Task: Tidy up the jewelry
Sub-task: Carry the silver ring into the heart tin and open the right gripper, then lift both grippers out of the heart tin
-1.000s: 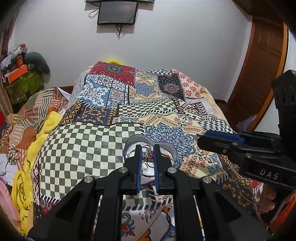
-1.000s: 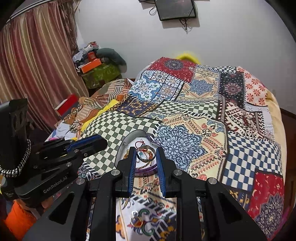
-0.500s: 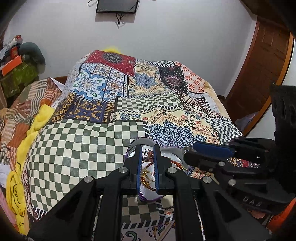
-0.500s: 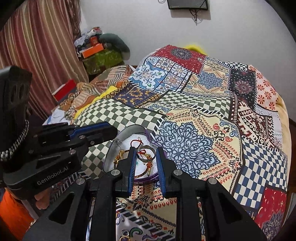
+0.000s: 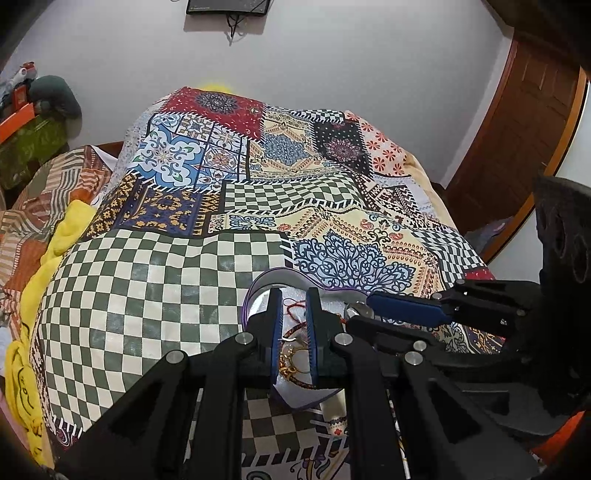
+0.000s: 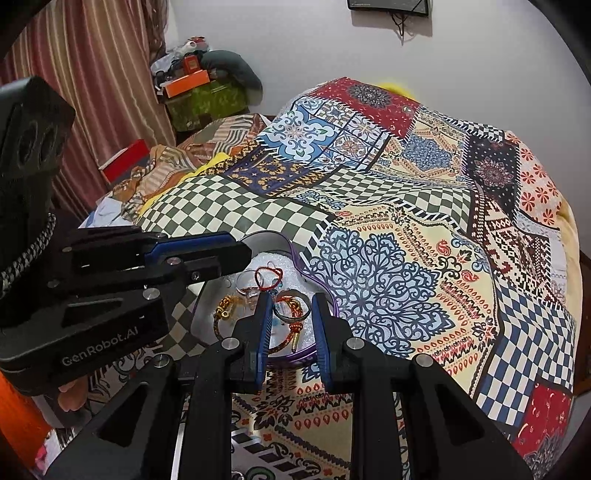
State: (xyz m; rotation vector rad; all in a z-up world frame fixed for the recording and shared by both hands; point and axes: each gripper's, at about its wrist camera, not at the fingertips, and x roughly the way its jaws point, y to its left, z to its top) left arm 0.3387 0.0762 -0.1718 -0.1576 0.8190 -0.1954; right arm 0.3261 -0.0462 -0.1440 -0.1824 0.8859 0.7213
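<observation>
A heart-shaped tin (image 6: pixel 325 291) with a purple rim sits on the patchwork bedspread (image 6: pixel 388 229); it also shows in the left wrist view (image 5: pixel 266 284). It holds several pieces: a red cord bracelet (image 6: pixel 267 277), a silver ring (image 6: pixel 291 306), a gold chain (image 6: pixel 225 310). My right gripper (image 6: pixel 290 302) is open, its fingertips astride the silver ring over the tin. My left gripper (image 5: pixel 293 295) is narrowly open over the tin's jewelry (image 5: pixel 291 354), holding nothing that I can see. Each gripper shows in the other's view, the left (image 6: pixel 207 254) and the right (image 5: pixel 402 310).
The bed fills both views. A pile of clothes and a red box (image 6: pixel 125 158) lie at the left edge. Curtains (image 6: pixel 92 74) hang left, a wooden door (image 5: pixel 528 129) stands right, a screen (image 5: pixel 227 5) hangs on the far wall.
Both grippers have moved forward and down toward the tin, closing in on each other. The right fingertips now straddle the silver ring. Jaw openings look unchanged.
</observation>
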